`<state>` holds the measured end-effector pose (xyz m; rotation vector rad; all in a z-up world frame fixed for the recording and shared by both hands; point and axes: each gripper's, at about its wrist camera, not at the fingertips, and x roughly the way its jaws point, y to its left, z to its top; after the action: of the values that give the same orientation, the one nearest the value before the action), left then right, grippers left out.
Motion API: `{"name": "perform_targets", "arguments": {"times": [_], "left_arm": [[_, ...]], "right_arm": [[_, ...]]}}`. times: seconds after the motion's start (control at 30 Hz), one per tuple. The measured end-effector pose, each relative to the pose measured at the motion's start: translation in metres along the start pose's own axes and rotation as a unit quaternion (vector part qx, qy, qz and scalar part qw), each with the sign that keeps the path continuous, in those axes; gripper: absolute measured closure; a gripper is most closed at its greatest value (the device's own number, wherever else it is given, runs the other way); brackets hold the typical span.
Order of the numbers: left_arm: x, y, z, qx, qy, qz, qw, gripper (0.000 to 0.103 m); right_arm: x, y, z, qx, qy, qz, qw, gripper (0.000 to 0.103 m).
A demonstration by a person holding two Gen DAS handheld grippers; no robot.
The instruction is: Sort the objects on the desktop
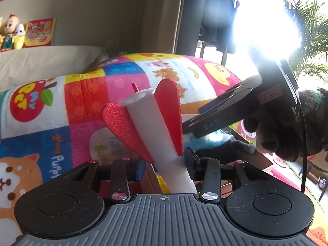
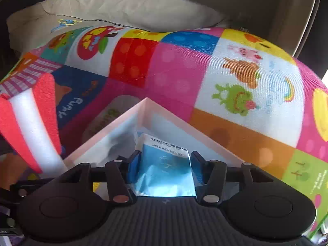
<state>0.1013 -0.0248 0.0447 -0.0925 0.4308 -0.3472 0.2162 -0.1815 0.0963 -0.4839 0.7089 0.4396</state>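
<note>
Over the white box (image 2: pixel 114 121), a blue packet (image 2: pixel 166 164) is pinched in the right claw (image 2: pixel 165 168). A foam rocket (image 1: pixel 151 123) is held loosely in the left claw (image 1: pixel 164 164). Release is best made low, inside the walls.

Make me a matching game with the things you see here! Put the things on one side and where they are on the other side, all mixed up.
Things:
1. foam rocket
2. blue packet
3. white box
4. doll

Places:
A. on the ledge by the wall
B. between the fingers of the right hand-held gripper
C. sticking up from the left hand-held gripper
D. in front of the colourful blanket, under the packet

Pairs: 1-C, 2-B, 3-D, 4-A
</note>
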Motion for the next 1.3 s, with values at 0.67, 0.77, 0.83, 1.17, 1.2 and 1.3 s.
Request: {"name": "perform_targets", "arguments": {"times": [0.67,0.77,0.83,1.17,1.2,1.3], "left_arm": [[0.001,0.004,-0.002,-0.01,0.004,-0.006,0.9999,0.056],[0.001,0.004,-0.003,-0.013,0.006,-0.006,0.9999,0.055],[0.002,0.005,-0.003,-0.015,0.007,-0.008,0.9998,0.055],[-0.001,0.008,-0.002,-0.023,0.005,-0.013,0.9996,0.048],[-0.001,0.008,-0.002,-0.024,0.005,-0.014,0.9996,0.047],[0.0,0.007,-0.002,-0.024,0.007,-0.015,0.9996,0.046]], "right_arm": [[0.036,-0.015,0.001,0.198,0.104,0.098,0.97,0.045],[0.023,0.005,0.012,0.141,0.086,0.078,0.983,0.063],[0.001,0.018,0.022,0.072,0.041,0.058,0.995,0.064],[-0.016,0.043,0.026,-0.192,0.012,-0.079,0.978,0.046],[-0.017,0.035,0.025,-0.179,0.013,-0.083,0.98,0.046],[-0.015,0.022,0.017,-0.155,0.021,-0.105,0.982,0.046]]}}
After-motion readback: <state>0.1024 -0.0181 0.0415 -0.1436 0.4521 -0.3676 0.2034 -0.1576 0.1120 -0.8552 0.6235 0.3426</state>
